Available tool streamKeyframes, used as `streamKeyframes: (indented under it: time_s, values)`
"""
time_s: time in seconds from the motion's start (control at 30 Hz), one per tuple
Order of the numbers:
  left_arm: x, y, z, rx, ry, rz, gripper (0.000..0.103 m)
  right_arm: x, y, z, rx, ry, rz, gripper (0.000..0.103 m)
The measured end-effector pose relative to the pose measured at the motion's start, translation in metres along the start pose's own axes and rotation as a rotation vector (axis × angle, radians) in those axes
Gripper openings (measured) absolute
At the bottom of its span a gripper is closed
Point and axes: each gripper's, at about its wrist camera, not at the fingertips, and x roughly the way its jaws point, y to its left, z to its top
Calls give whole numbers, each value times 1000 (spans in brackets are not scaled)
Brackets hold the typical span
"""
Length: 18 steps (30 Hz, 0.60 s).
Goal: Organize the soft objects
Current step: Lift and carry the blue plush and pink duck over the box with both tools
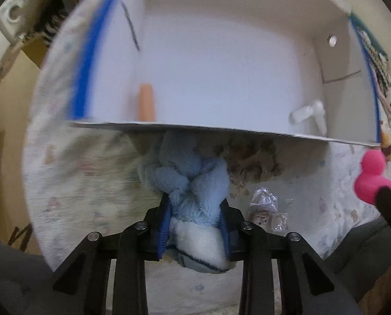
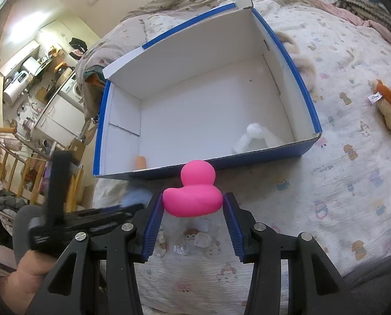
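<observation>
My left gripper (image 1: 195, 204) is shut on a light blue and white plush toy (image 1: 190, 178), held just in front of the near wall of the white box with blue edges (image 1: 221, 128). My right gripper (image 2: 192, 202) is shut on a pink rubber duck (image 2: 195, 191), held above the bed just before the box's near wall (image 2: 247, 157). The duck also shows at the right of the left wrist view (image 1: 371, 173). Inside the box lie a small orange piece (image 2: 140, 162) and a white soft object (image 2: 255, 137).
A patterned bedsheet (image 2: 339, 170) covers the bed. A brown and orange plush (image 2: 389, 105) lies at the right. A clear plastic bag with small figures (image 2: 195, 241) lies under the right gripper. A beige fluffy toy (image 1: 253, 157) sits by the box. The bed edge and stairs are at the left.
</observation>
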Motion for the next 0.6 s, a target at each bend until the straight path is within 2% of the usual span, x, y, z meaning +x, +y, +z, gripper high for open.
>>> streamKeyframes:
  time_s: [0.3,0.53,0.6]
  values:
    - [-68,22,-32,-26,-201,72,29,-6,4,0,-26,-33,4,49]
    - [-102,41,-41,-44,-323,109,29,-24,13,9,-88,-135,9,49]
    - [-114,44,-37,-38,-369,133,29,-28,12,14,-89,-161,38,49]
